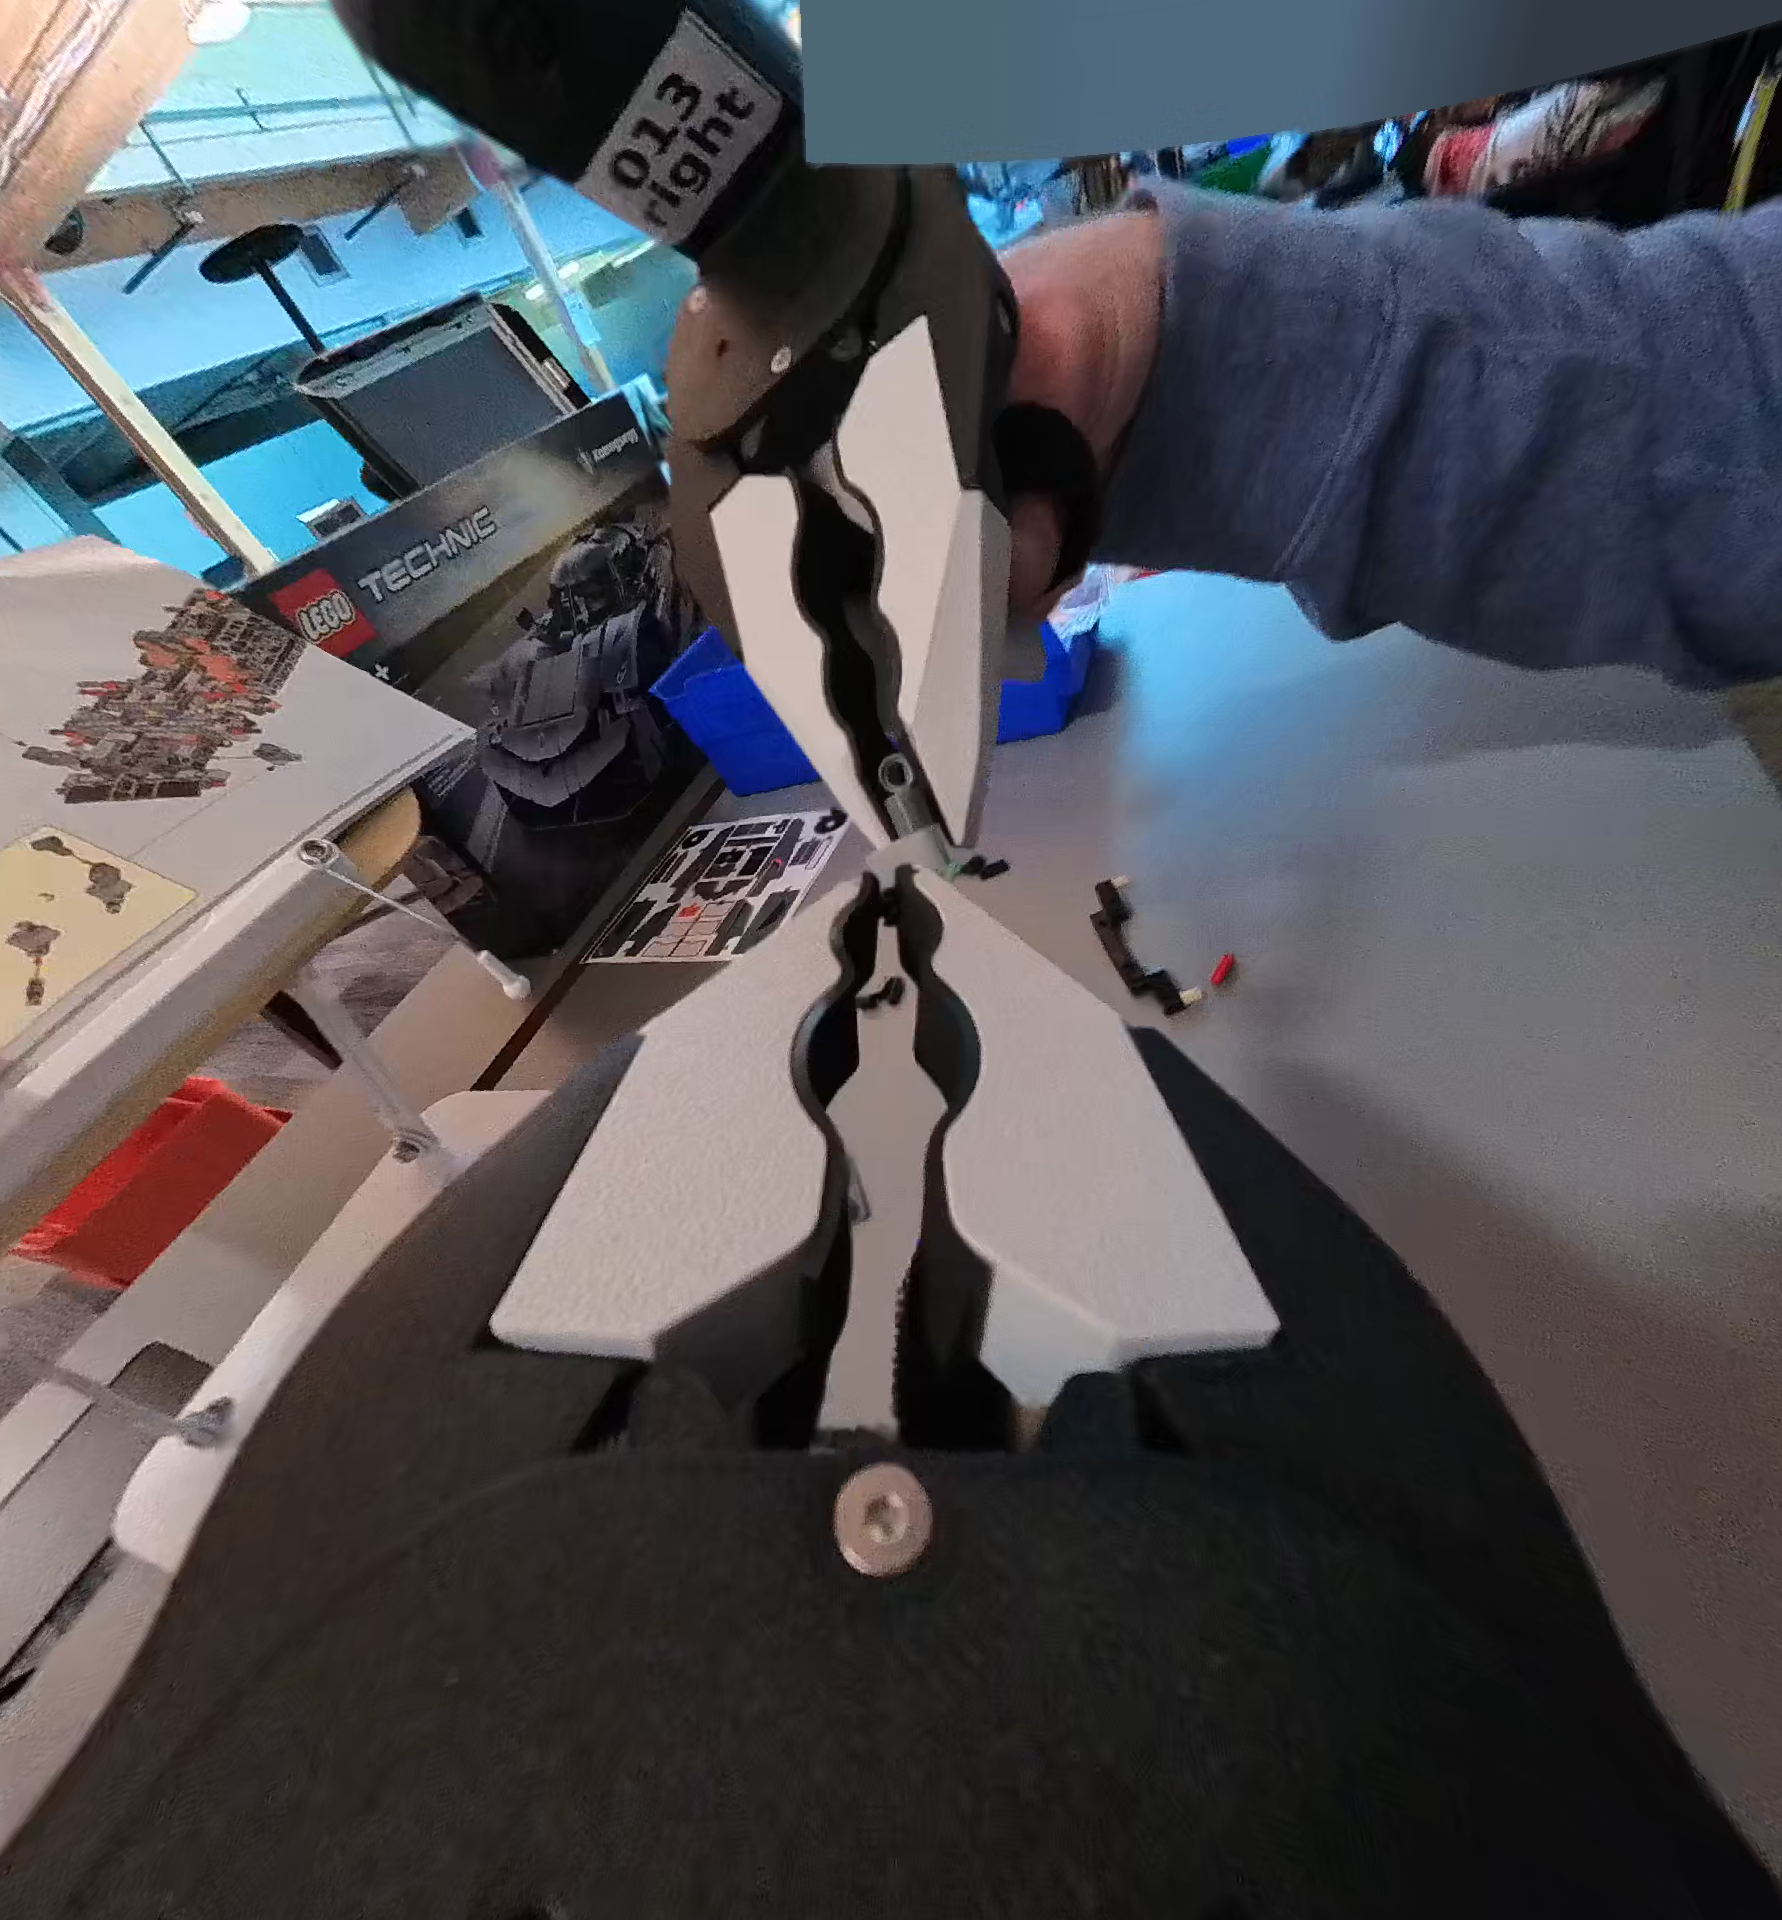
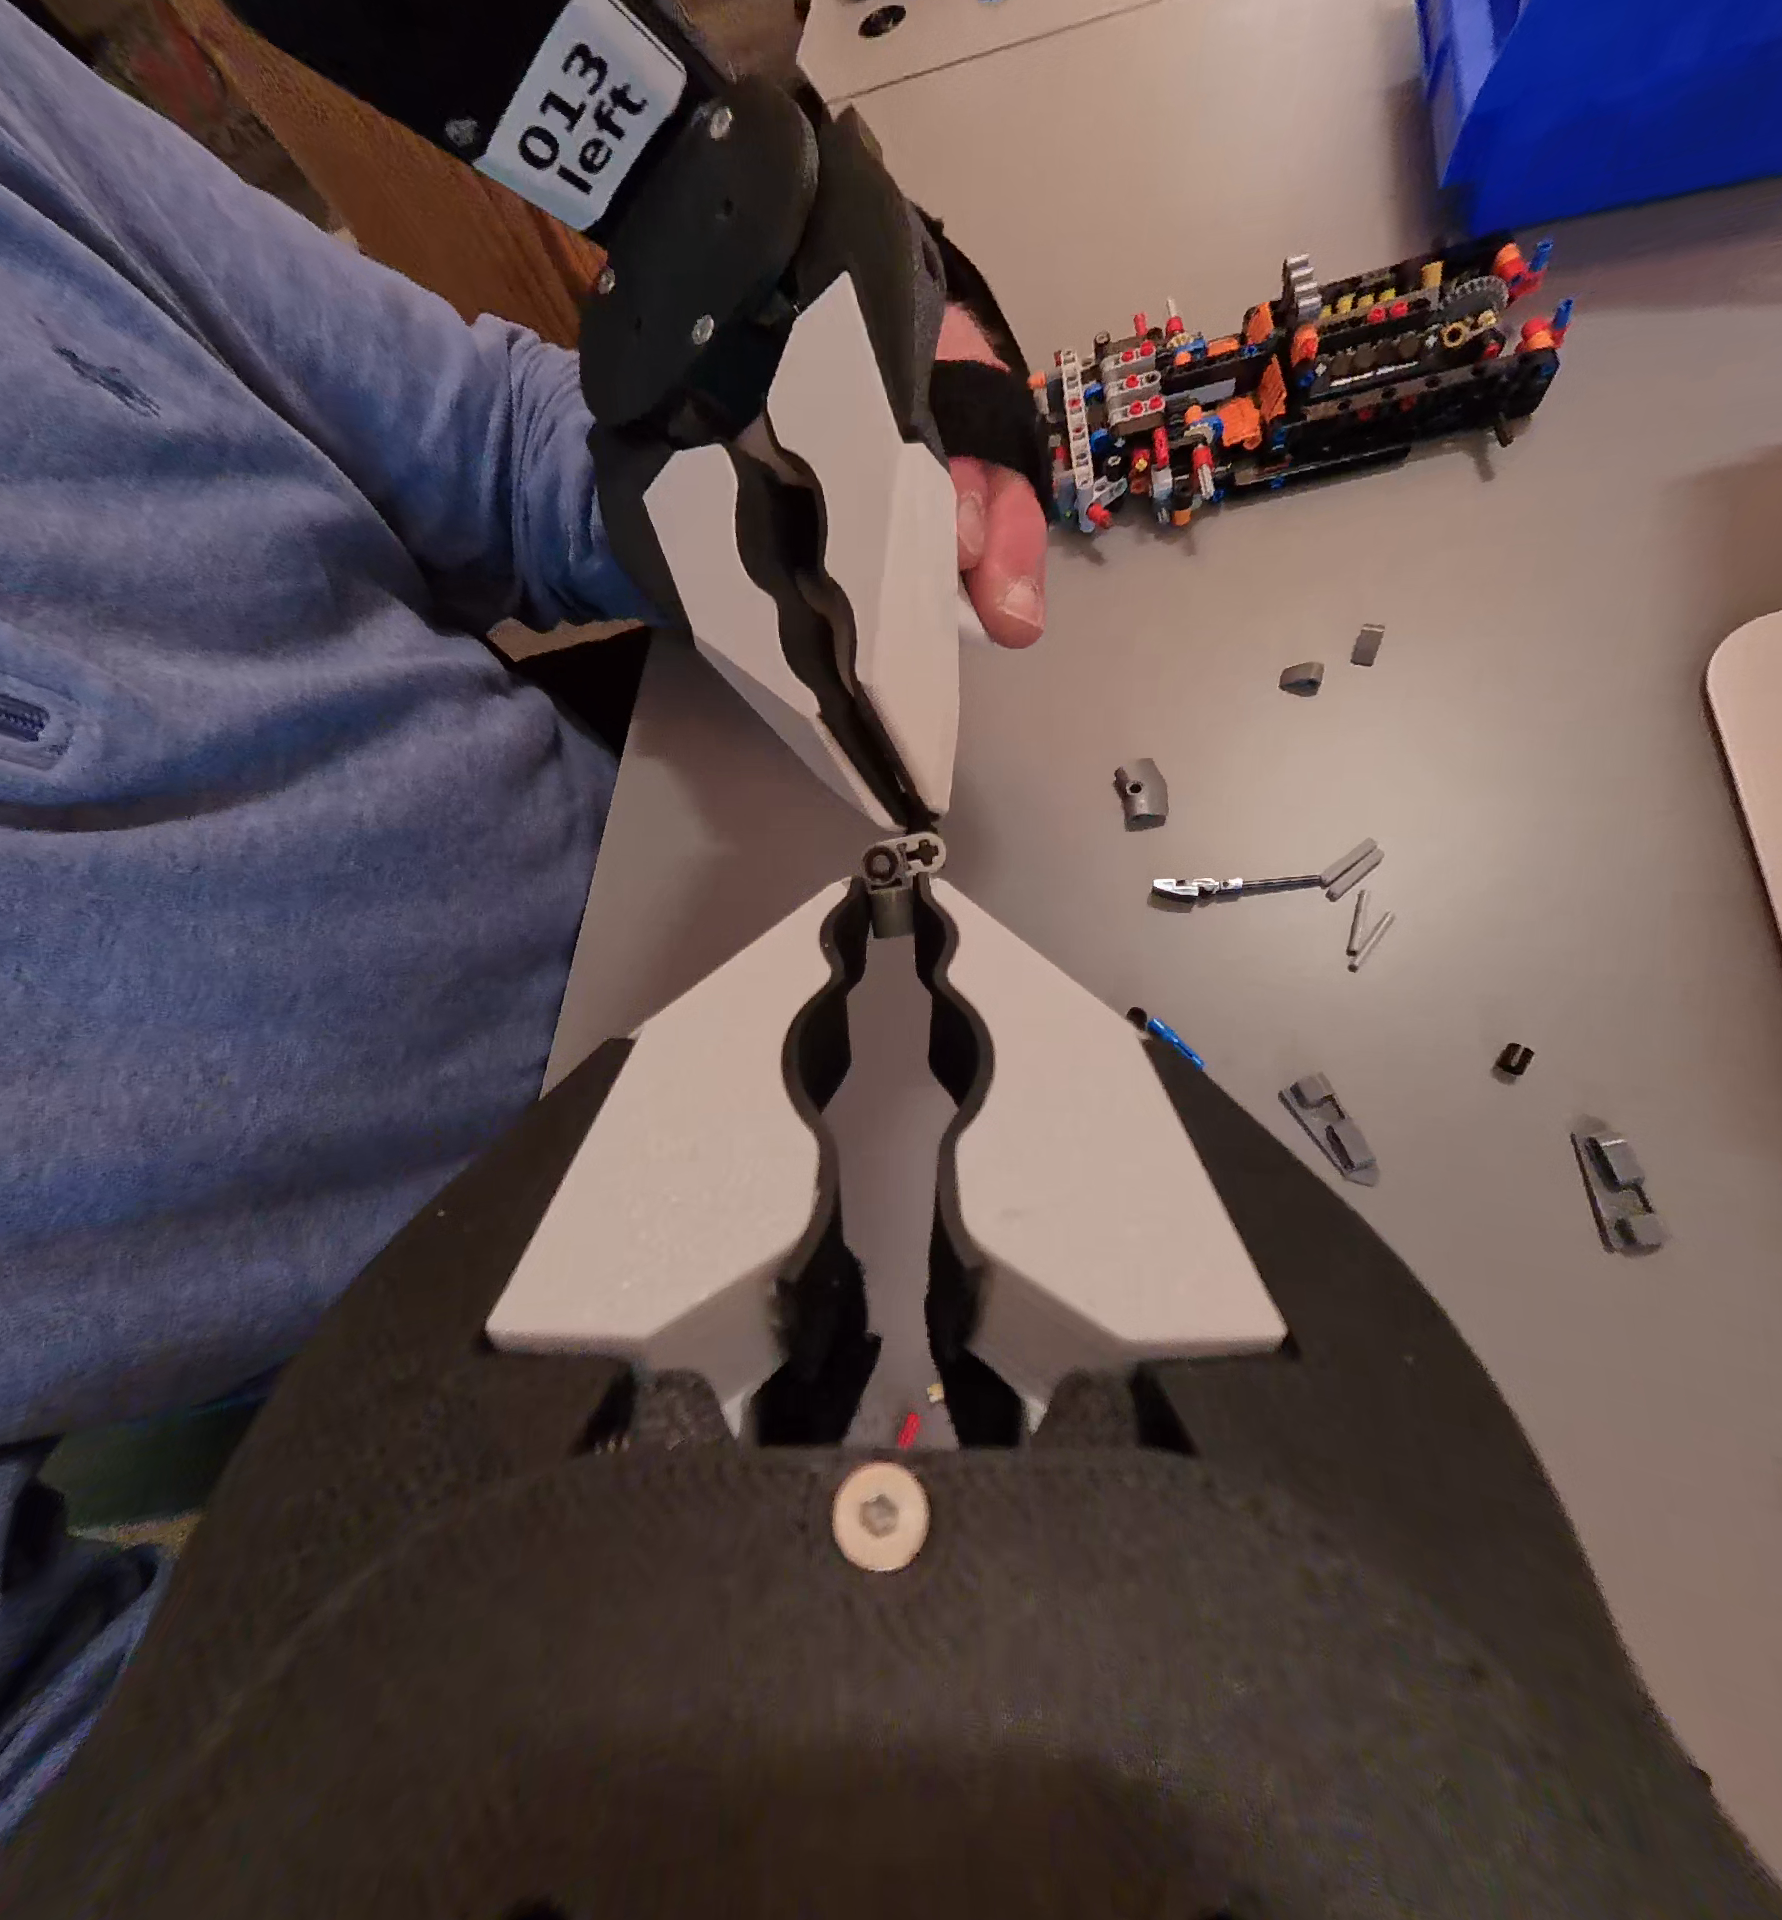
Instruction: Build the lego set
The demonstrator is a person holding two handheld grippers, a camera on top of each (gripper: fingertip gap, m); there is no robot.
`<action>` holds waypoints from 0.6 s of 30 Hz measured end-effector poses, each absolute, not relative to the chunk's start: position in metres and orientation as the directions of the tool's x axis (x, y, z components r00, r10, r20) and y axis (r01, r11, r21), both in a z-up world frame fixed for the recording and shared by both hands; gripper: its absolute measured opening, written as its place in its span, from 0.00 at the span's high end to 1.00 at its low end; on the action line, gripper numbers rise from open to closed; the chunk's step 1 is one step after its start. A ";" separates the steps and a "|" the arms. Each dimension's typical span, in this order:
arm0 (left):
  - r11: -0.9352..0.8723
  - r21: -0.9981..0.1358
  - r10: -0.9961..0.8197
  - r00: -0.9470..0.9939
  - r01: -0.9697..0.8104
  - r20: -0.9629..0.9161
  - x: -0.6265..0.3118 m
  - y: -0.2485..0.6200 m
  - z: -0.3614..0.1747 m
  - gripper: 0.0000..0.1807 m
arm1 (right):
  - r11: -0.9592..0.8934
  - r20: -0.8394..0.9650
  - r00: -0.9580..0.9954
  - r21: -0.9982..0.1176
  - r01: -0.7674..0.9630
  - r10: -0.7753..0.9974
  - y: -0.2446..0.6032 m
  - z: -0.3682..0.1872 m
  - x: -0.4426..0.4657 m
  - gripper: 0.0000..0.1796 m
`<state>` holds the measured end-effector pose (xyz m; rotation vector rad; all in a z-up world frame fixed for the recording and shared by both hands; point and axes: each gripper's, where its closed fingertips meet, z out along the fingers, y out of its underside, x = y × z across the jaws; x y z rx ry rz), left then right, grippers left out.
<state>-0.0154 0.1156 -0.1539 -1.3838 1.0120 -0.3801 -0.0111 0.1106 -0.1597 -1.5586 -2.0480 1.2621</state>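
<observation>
The right gripper (image 2: 889, 894) has its jaws clamped on a small grey connector (image 2: 889, 904). Tip to tip with it, the left gripper (image 1: 885, 902) pinches a tiny black pin (image 1: 882, 914). Misalignment could pop either piece loose onto the tabletop (image 2: 1489, 1455). The half-built model (image 2: 1313, 384) lies well beyond.

Blue bins (image 1: 731, 717) sit on the grey table (image 1: 1438, 883); beyond — a red bin (image 1: 154, 1174) lower down.

L gripper (image 1: 889, 883), R gripper (image 2: 892, 894): tips together, clamped.
</observation>
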 end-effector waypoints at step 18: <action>0.113 -0.989 -0.814 0.562 -0.096 -0.147 -0.006 0.123 -0.141 1.00 | -0.011 -0.291 -0.376 -0.803 0.596 0.880 0.117 -0.148 -0.001 0.97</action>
